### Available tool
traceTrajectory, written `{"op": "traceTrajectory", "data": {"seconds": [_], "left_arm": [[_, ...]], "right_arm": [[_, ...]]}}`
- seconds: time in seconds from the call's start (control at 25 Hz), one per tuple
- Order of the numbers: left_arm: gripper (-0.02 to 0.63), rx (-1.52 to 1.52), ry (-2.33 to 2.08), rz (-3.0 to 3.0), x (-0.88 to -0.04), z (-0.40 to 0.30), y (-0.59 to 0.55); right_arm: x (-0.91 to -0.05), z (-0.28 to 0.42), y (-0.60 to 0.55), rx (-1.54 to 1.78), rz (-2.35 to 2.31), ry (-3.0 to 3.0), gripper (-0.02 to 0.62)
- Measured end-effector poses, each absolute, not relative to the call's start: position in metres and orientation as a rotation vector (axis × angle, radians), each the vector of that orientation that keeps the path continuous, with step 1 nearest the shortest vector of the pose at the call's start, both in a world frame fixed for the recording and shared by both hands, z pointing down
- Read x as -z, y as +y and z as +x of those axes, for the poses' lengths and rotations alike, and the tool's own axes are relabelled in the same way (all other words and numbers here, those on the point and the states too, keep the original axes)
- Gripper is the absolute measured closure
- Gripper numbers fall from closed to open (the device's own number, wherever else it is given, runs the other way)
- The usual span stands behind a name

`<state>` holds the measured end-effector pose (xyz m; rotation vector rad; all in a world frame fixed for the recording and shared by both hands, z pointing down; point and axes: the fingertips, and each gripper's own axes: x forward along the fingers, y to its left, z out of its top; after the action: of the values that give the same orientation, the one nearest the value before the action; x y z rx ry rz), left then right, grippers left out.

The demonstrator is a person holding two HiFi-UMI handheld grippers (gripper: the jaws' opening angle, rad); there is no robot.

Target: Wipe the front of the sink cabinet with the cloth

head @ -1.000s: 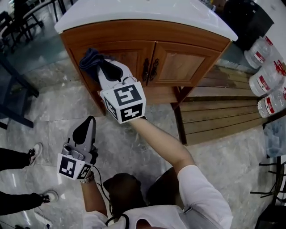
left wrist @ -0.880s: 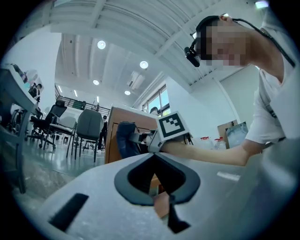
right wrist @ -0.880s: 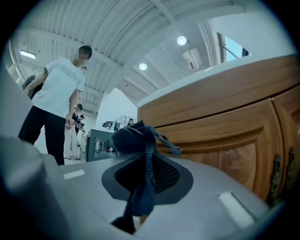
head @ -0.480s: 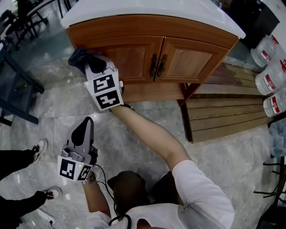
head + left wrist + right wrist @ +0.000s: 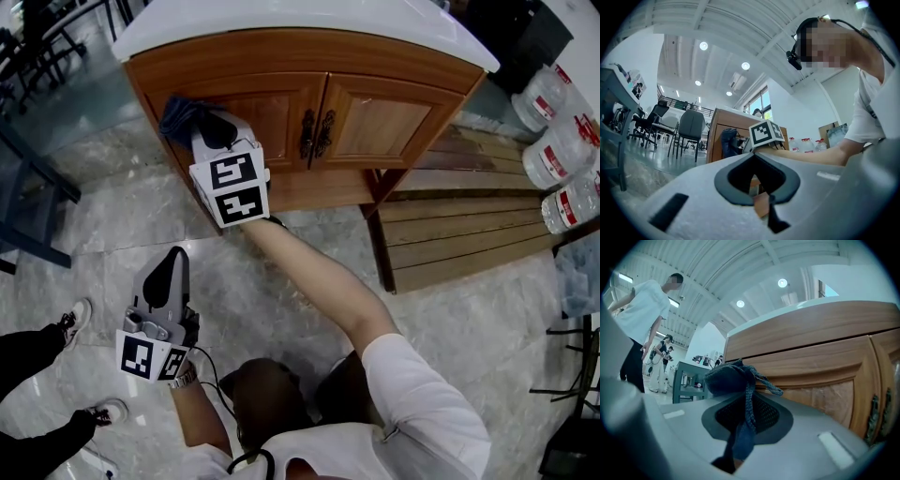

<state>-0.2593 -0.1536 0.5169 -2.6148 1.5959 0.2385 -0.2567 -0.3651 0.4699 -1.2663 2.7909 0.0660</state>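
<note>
The wooden sink cabinet [image 5: 309,122] with a white top stands at the far side of the head view. My right gripper [image 5: 202,127] is shut on a dark blue cloth [image 5: 180,117] and holds it against the upper left of the cabinet's left door. In the right gripper view the cloth [image 5: 733,380] bunches at the jaw tips in front of the cabinet front [image 5: 820,362]. My left gripper [image 5: 171,277] hangs low over the floor, well short of the cabinet, jaws shut with nothing in them. In the left gripper view the cloth [image 5: 729,143] shows far off beside the right gripper's marker cube.
A wooden pallet [image 5: 459,230] lies right of the cabinet, with large water bottles [image 5: 558,141] beyond it. A dark table frame [image 5: 28,187] stands at the left. Another person's shoes [image 5: 75,323] are on the marble floor at the lower left.
The right gripper has swept the cloth left across the left door and then back a little to the right. The left gripper has barely moved.
</note>
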Motion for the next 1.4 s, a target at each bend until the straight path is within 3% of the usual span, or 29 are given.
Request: {"op": "traceTrajectory", "data": {"seconds": [1.4], "left_arm": [[0.604,-0.272,1.446,-2.728,-0.525,-0.204,-0.175]], "right_arm": [[-0.463,-0.036,-0.389,-0.025,-1.663,2.443,0.537]]}}
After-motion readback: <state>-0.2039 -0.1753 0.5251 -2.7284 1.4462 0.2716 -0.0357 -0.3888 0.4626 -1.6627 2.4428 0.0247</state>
